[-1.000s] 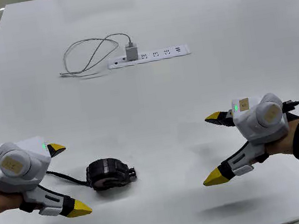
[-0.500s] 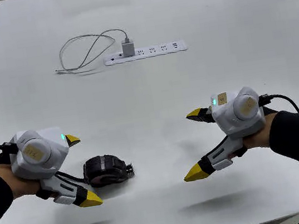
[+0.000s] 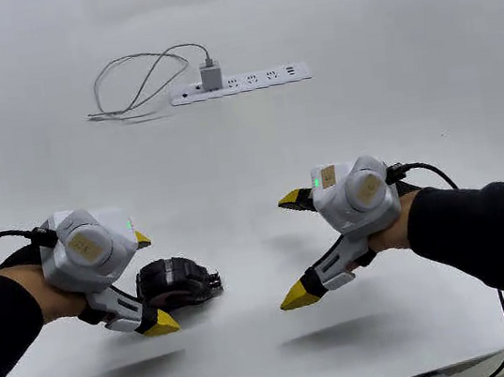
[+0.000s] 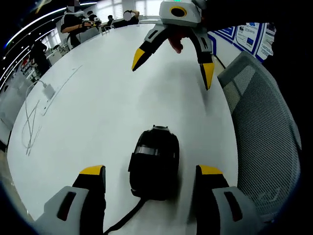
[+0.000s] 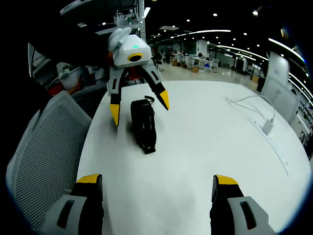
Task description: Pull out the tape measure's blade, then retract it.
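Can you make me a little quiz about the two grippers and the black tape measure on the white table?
1. True or false: the left gripper is shut tight on the tape measure.
2. What is plugged into the power strip at the far side of the table?
A) a white charger with a looped cable
B) a desk lamp
C) a fan
3. Fill in the gap: the jaws of the right gripper are ____ and hold nothing.

Key
1. False. Its jaws are open, one on each side of the tape measure.
2. A
3. open
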{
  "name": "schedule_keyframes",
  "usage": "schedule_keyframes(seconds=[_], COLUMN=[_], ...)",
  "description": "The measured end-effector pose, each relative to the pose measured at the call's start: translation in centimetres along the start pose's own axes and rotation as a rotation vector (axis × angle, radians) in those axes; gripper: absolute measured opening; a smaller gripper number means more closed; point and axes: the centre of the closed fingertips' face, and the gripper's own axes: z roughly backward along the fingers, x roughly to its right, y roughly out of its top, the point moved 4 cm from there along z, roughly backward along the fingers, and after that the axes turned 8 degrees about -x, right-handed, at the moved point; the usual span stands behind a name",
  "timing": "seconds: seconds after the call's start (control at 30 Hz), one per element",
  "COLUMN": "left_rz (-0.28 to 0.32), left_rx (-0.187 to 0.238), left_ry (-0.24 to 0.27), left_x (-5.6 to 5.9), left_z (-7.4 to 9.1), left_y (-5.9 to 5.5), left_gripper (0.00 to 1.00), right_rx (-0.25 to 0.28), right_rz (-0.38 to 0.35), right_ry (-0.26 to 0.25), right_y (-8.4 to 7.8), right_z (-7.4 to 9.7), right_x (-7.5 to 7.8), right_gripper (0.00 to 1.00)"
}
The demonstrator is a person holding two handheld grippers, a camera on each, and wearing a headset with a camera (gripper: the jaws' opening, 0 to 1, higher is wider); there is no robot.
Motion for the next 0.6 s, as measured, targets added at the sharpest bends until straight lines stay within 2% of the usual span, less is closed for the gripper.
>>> schedule_keyframes(seconds=[0.17,0.3,0.47,0.6], left_rz=[-0.003,-0.009,-0.008,-0.026], left_rx=[0.004,-0.002,-0.005,-0.016], left_ry=[-0.005,-0.006,-0.002,-0.007], left_x=[0.1,0.1,-0.1,0.0], left_z=[-0.2,-0.3,-0.3,-0.4], left_y=[0.4,0.5,0.6,0.6], left_gripper=[0.65,0.56,0.4,0.33], right_rx=[0.001,-0.004,-0.001,0.003], right_rz=[-0.002,0.02,0.049,0.049], right_ry=[0.011,0.021,0.042,0.045], right_y=[0.9,1.5,2.2,2.4], right_z=[-1.4,-2.2,-2.8,-2.9], right_x=[0.0,-0.1,-0.1,0.0], right_gripper=[0.9,0.87,0.78,0.7])
